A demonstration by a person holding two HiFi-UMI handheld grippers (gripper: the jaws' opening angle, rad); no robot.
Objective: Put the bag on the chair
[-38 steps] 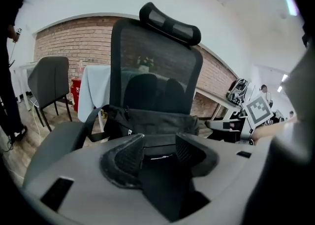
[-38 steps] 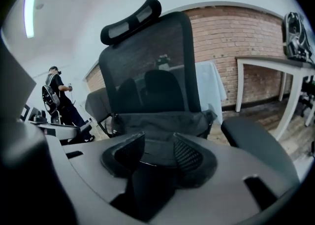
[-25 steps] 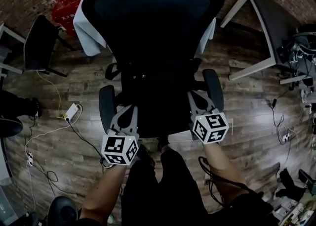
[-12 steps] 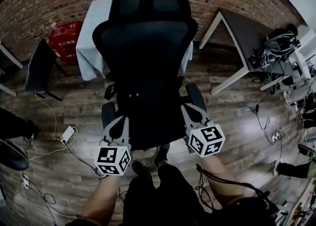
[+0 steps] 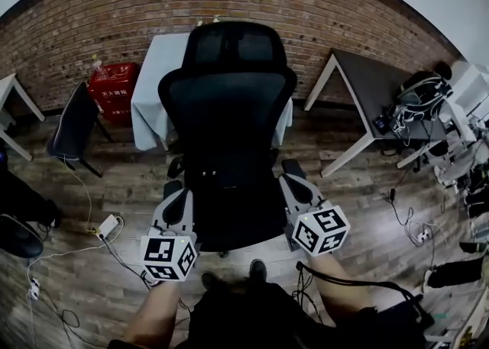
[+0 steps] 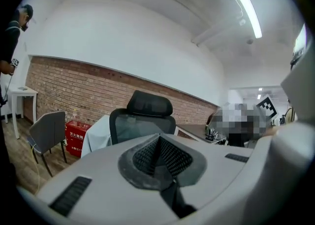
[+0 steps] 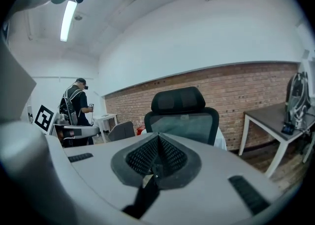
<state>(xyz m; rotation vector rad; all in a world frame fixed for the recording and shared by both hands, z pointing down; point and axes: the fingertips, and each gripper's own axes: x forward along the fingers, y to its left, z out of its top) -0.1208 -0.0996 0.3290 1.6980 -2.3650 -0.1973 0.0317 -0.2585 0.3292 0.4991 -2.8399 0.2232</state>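
A grey and black backpack (image 5: pixel 419 95) stands on the dark table (image 5: pixel 359 76) at the right, also visible at the edge of the right gripper view (image 7: pixel 297 96). The black mesh office chair (image 5: pixel 229 134) faces me, with its back and headrest showing in both gripper views (image 6: pixel 142 120) (image 7: pixel 182 115). My left gripper (image 5: pixel 177 206) hovers at the seat's left side, over the armrest, far from the bag. My right gripper (image 5: pixel 294 189) hovers at the seat's right side. Both are shut with nothing between the pads (image 6: pixel 158 138) (image 7: pixel 157 138).
A white-draped table (image 5: pixel 149 88), a red box (image 5: pixel 113 88) and a grey chair (image 5: pixel 72 122) stand by the brick wall. Cables and a power brick (image 5: pixel 107 225) lie on the wooden floor at the left. Gear clutters the right edge (image 5: pixel 466 156). A person (image 7: pixel 76 101) stands far off.
Both grippers have risen together beside the seat, and the view has lifted, so the whole chair and the brick wall now show. The jaws stayed shut.
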